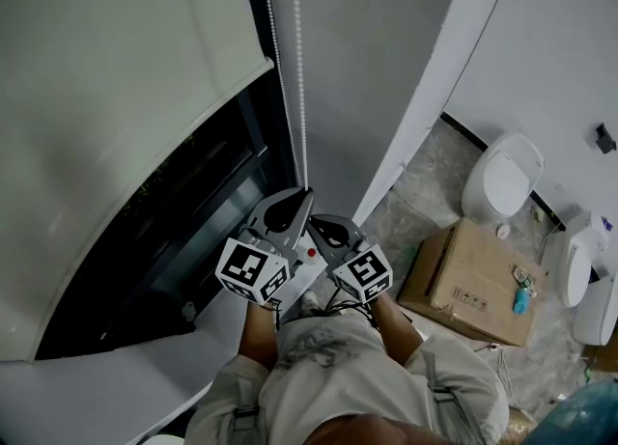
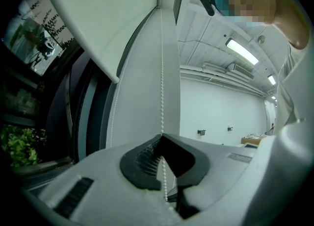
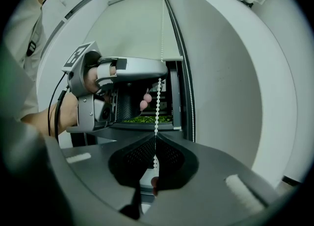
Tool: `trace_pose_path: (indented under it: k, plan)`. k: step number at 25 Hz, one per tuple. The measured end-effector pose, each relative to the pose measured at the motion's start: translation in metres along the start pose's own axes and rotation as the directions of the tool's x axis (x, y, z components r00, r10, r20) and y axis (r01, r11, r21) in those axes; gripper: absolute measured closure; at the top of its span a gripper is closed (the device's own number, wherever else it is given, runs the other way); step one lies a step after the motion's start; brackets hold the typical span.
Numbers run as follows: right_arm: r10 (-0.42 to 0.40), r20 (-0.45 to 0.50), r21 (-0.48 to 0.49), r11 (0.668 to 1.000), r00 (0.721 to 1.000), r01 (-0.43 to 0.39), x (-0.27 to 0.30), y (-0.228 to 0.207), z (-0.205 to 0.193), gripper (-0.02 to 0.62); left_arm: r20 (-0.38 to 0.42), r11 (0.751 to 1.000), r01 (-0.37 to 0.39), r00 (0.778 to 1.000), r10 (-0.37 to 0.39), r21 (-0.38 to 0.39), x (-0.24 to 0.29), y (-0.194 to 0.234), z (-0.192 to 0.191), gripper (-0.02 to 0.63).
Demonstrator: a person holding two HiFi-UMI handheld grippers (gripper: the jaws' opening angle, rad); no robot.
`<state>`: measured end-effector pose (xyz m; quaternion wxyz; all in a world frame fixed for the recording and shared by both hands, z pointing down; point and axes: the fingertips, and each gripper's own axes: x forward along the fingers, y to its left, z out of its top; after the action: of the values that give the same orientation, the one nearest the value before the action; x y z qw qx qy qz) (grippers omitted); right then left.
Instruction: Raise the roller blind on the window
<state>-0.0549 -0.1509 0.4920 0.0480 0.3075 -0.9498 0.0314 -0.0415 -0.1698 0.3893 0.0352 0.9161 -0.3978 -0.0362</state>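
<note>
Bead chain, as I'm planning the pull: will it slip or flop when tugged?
Likely floppy: the bead chain hangs straight between the left gripper and right gripper only because both are shut on it. Its beads should catch in the jaws, so slipping seems unlikely. It looks thin and light.

A cardboard box (image 1: pixel 470 282) lies on the marbled floor (image 1: pixel 425 175) near a white toilet (image 1: pixel 503 179).
</note>
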Motion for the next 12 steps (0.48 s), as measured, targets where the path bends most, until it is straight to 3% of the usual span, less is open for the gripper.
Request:
trace_pose_path:
  k: [12]
  plan:
    - [0.008,-0.040,0.026,1.000,0.999,-0.007,-0.001,-0.001,-0.034,0.584,-0.045,0.999,0.000,0.999,-0.002,-0.038,0.000,-0.001,-0.032,0.597]
